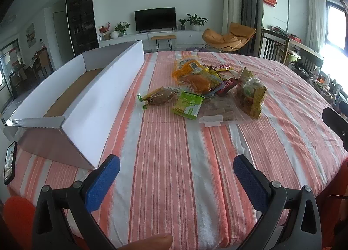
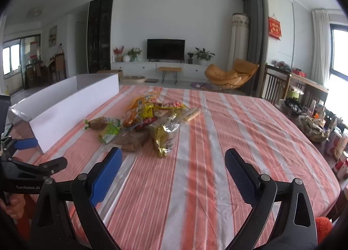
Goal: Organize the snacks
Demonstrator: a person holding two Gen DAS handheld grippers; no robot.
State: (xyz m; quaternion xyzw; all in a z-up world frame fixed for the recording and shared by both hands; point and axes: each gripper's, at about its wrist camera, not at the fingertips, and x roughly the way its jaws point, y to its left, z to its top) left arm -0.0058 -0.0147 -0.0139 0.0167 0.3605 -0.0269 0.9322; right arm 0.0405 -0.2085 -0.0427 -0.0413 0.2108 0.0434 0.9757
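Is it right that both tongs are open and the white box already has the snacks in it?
Not quite. Both the left tongs and right tongs are open, but the left wrist view shows the white box holds no snacks; they lie beside it.

Left tool [image 1: 176,176] and right tool [image 2: 173,168] both gape wide, holding nothing.

A loose pile of snack packets [image 1: 213,85] [image 2: 148,124], yellow, green, brown and red, lies mid-table. Beside it on the left sits a long, open white box [image 1: 87,98] [image 2: 65,106], its interior empty.
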